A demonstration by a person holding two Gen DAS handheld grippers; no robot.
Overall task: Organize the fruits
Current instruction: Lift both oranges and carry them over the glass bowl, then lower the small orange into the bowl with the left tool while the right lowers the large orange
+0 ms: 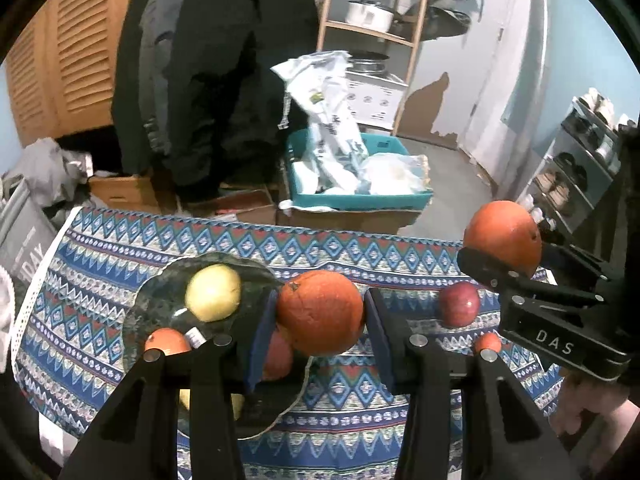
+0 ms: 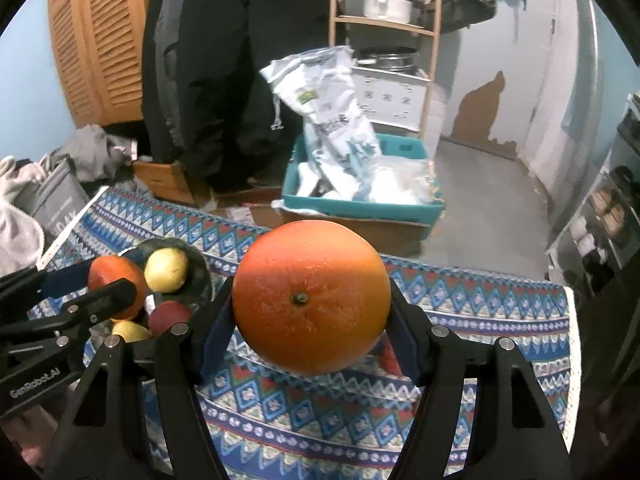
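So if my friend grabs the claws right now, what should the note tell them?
Left claw: shut on a small orange, lifted beside the dark plate.
Right claw: shut on a big orange, lifted over the patterned cloth.
Done: a yellow fruit and some others already sit on the plate.
Left: put down both oranges, then fetch the red apple lying loose on the cloth.

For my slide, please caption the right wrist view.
Right hand-held gripper holds an orange above the patterned cloth.
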